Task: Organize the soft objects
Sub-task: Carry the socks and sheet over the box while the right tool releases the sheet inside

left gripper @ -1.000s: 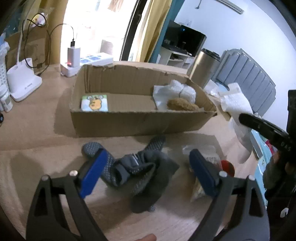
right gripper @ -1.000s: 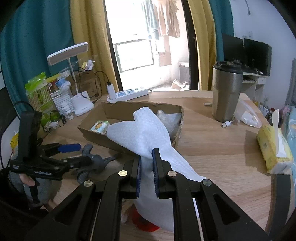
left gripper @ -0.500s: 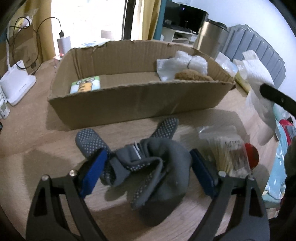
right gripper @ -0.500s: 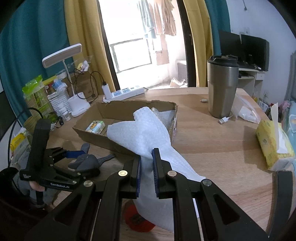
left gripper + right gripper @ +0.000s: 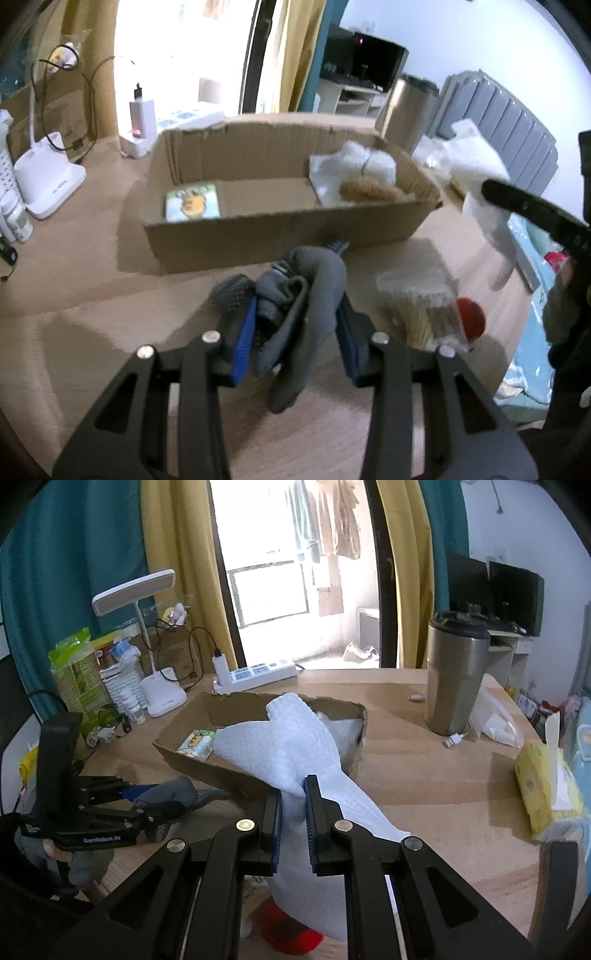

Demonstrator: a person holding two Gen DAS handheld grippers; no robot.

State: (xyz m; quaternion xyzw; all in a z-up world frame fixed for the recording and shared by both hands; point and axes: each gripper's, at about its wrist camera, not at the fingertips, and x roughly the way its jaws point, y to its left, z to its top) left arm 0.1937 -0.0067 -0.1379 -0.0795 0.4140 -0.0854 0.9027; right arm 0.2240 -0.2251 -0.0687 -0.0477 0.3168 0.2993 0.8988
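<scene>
Left gripper [image 5: 295, 332] is closing its jaws on the grey socks [image 5: 299, 295]; beside it, right gripper [image 5: 293, 812] is clenching the white cloth [image 5: 295, 746].

Wooden table [image 5: 424, 775] with cardboard box [image 5: 280, 236], steel tumbler [image 5: 456, 675], perhaps power strip [image 5: 258, 672].

Left wrist view: fisheye, mounted behind the left gripper [image 5: 295, 332], looking forward and steeply down along its fingers; close to the wooden table [image 5: 74, 295], facing the long side of the cardboard box [image 5: 280, 229].

Right wrist view: fisheye, mounted behind the right gripper [image 5: 293, 812], looking forward and less steeply down, set higher, toward the window [image 5: 273, 587].

Shared ground: cardboard box [image 5: 192, 764], steel tumbler [image 5: 402, 110] [image 5: 456, 675], power strip [image 5: 184, 122] [image 5: 258, 672], lamp base [image 5: 48, 181] [image 5: 164, 698] (each view also catches the other gripper at its edge).
</scene>
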